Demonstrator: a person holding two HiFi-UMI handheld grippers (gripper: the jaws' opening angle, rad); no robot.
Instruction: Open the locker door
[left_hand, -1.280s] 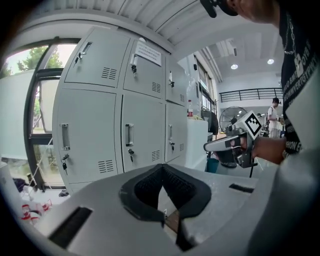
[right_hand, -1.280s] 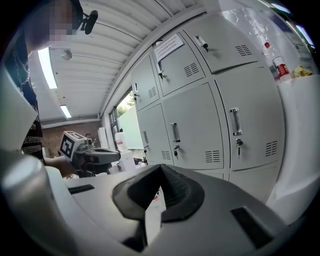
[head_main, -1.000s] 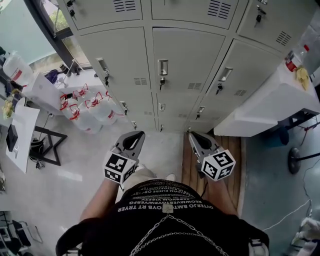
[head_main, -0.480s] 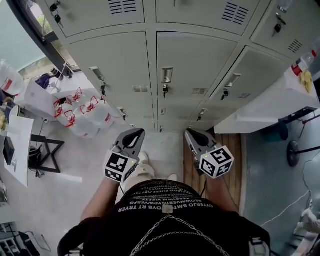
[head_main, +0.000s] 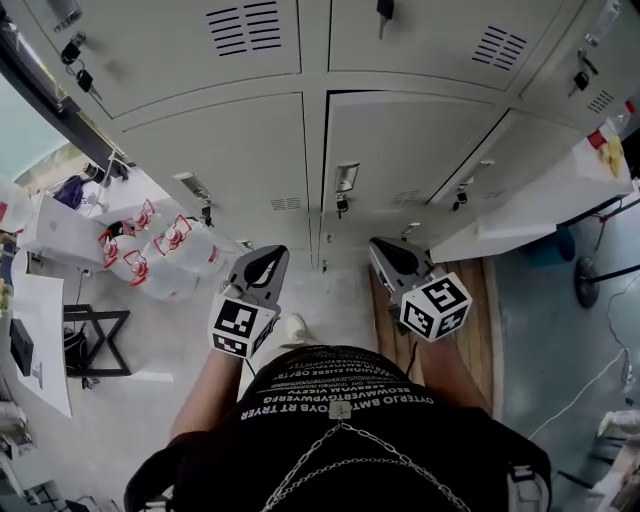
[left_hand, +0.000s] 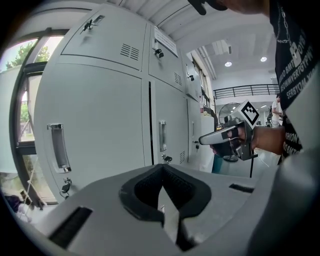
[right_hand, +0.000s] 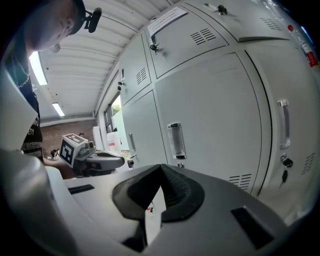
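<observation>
You are walking closer to the lockers. They are looking bigger in the head view than a moment ago, and the water jugs (head_main: 160, 250) on the floor at the left are sliding back beside you.

Your left gripper (head_main: 270, 253) is pointing forward, with its jaws pressed together and nothing in them. The locker door (head_main: 410, 145) you seem to be heading for is sitting in the middle of the row straight ahead. It is staying shut, with its handle (head_main: 347, 178) near its left edge and a key (head_main: 342, 206) hanging just under it. Your right gripper (head_main: 380, 246) is pointing forward too, jaws together and holding nothing.

Neither gripper is touching the door yet. So the job is only starting: you are getting near enough to reach. Next, I think, you will be needing to open one gripper's jaws and bring them to the handle.
</observation>
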